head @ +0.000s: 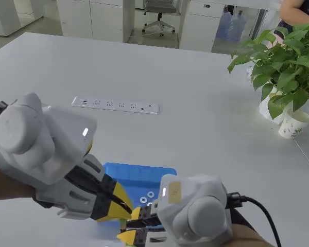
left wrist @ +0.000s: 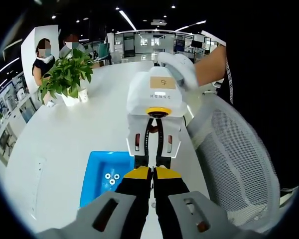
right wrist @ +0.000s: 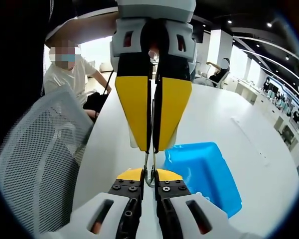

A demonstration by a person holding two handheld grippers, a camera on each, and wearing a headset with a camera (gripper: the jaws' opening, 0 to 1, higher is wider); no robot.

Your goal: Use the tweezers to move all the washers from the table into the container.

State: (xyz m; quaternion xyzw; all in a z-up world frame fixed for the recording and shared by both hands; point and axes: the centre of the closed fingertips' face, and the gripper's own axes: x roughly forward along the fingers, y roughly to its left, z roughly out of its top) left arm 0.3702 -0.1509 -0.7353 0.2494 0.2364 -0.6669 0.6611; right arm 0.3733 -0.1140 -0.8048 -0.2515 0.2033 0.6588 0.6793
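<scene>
The right gripper (right wrist: 149,175) is clamped on the tweezers (right wrist: 147,163), whose long axis runs straight ahead into the left gripper (right wrist: 150,144), met nose to nose and likewise pinched shut on them. The blue container (right wrist: 207,174) is found just ahead-right of the right gripper, washers (left wrist: 111,178) lying inside. The white desk (head: 195,92) is spread beyond, an open office behind.
</scene>
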